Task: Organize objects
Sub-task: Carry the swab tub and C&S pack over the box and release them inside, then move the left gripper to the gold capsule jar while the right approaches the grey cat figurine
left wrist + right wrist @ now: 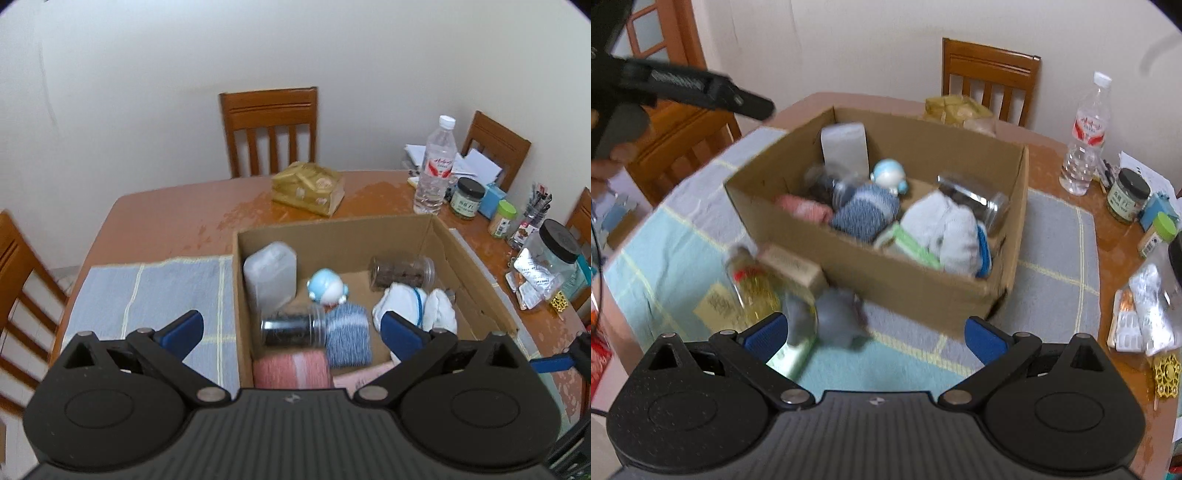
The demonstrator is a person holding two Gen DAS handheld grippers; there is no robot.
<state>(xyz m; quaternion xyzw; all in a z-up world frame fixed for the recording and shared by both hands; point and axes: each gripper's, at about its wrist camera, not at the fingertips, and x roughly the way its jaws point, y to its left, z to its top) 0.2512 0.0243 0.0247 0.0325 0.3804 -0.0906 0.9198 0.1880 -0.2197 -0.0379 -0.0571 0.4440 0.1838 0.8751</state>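
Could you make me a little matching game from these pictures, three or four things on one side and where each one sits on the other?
Things:
1. blue and white figurine
2. water bottle
3. yellow liquid bottle
4. tissue pack

Places:
A. on the cloth mat, outside the cardboard box
B. standing upright on the bare table, next to a black-lidded jar
C. inside the cardboard box
D. on the bare table beyond the box, in front of a chair

Pairs: 1-C, 2-B, 3-A, 4-D
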